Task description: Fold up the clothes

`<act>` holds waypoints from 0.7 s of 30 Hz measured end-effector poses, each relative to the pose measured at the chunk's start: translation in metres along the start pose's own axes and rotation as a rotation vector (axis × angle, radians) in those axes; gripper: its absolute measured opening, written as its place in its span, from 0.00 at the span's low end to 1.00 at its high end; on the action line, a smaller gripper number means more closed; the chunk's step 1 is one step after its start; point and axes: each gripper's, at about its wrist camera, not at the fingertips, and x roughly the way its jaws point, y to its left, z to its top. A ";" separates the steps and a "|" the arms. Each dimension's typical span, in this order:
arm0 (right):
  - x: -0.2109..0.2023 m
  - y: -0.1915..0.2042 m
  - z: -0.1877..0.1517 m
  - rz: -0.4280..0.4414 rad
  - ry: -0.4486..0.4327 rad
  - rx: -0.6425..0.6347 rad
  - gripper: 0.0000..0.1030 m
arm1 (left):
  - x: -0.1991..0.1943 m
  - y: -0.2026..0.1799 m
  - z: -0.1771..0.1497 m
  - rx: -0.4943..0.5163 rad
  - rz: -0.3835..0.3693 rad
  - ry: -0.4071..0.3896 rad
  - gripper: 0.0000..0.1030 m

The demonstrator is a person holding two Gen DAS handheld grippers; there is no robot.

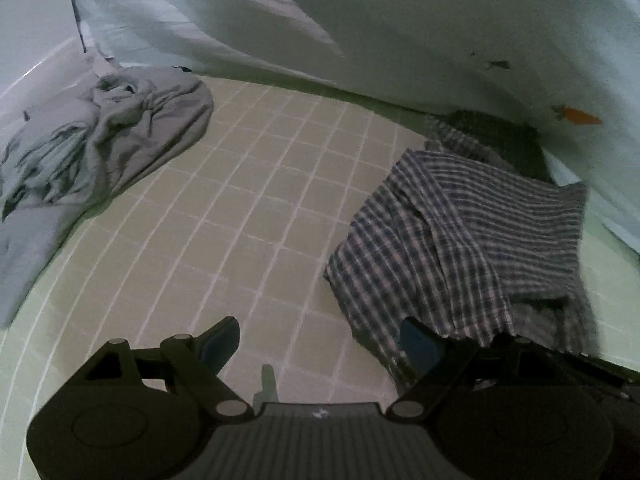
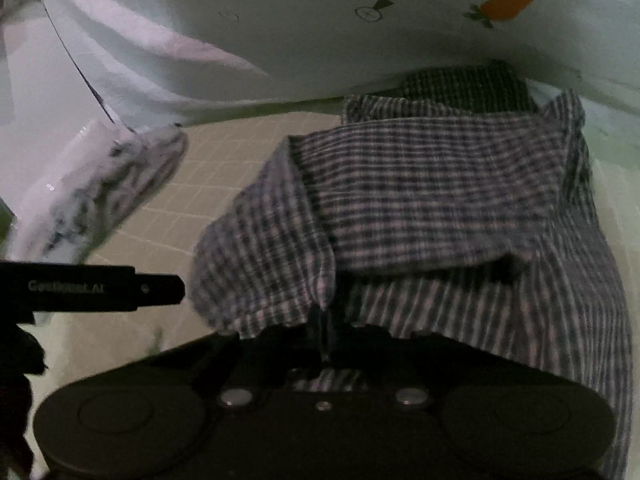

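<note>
Progress: early, as I read it; nothing in either wrist view looks folded yet.
Checked shirt: lies bunched on the right side of the gridded mat, one layer flopped over another, no clean edges or square outline.
Right gripper: I have its jaws pinched fully together on the near hem of the checked shirt; the cloth puckers into the closed tips and a strip of it shows behind them.
Left gripper: jaws stand wide apart and hold nothing; it hangs over bare mat with its right-hand finger just at the shirt's near-left edge, whether touching I cannot tell.
Grey garment: crumpled heap at the far left of the mat, well apart from the shirt, untouched by either gripper.
Dark checked cloth: small patch behind the shirt against the carrot-print sheet; too little shows to say whether it is folded.
Done: one corner of the shirt gripped, I judge.
Left: take a second hold with my left, spread the shirt flat, fold it, then deal with the grey heap.
</note>
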 end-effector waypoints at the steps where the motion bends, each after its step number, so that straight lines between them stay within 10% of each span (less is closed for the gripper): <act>1: -0.009 -0.001 -0.003 0.010 -0.012 0.013 0.02 | -0.008 -0.002 -0.005 0.008 -0.002 -0.006 0.85; 21: -0.172 -0.030 -0.133 -0.079 -0.105 0.250 0.02 | -0.084 -0.040 -0.142 0.165 -0.058 0.068 0.86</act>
